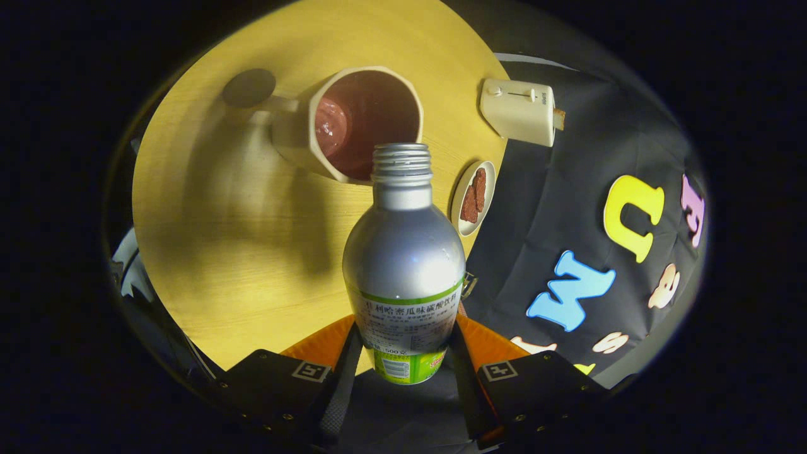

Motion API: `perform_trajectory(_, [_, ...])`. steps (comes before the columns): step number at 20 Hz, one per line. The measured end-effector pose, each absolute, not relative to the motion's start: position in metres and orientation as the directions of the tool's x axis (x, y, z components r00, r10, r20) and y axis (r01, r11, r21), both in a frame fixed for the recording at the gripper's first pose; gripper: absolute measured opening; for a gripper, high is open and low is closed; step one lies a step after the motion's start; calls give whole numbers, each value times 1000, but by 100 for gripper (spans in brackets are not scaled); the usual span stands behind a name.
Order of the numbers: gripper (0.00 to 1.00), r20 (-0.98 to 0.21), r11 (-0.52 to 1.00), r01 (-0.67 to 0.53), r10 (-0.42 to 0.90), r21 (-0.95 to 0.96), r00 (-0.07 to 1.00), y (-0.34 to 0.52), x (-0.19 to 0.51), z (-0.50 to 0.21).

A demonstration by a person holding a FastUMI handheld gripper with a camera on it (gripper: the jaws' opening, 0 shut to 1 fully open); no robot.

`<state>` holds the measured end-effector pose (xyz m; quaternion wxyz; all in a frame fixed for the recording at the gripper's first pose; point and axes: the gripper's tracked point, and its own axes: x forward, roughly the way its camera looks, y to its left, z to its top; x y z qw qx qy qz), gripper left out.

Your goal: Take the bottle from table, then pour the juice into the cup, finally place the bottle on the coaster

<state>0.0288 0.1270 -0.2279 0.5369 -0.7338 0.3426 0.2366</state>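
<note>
Bottle [403, 252] base hidden between fingers [345, 372]; bottle neck covers cup [353, 123] near rim; label print unreadable.

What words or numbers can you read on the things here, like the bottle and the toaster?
Silver metal bottle, clamped between the gripper's fingers: its green-and-white label has print too small and blurred to quote.
Cream toaster: a tiny mark by its slider, too small to read.
Cream cup: no text.
Square markers on the gripper: patterns, no words.
</note>
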Motion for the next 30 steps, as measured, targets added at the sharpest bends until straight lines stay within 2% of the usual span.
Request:
perform_trajectory(6, [72,-782,-16,-793,-161,-608,603,125,19,-247])
perform_trajectory(17, [73,-856,471,-779,91,-414,510,137,11,-255])
perform_trajectory(21, [73,-838,578,-753,205,-314,506,145,10,-255])
perform_trajectory(30, [73,-769,746,-658,358,-107,530,139,23,-261])
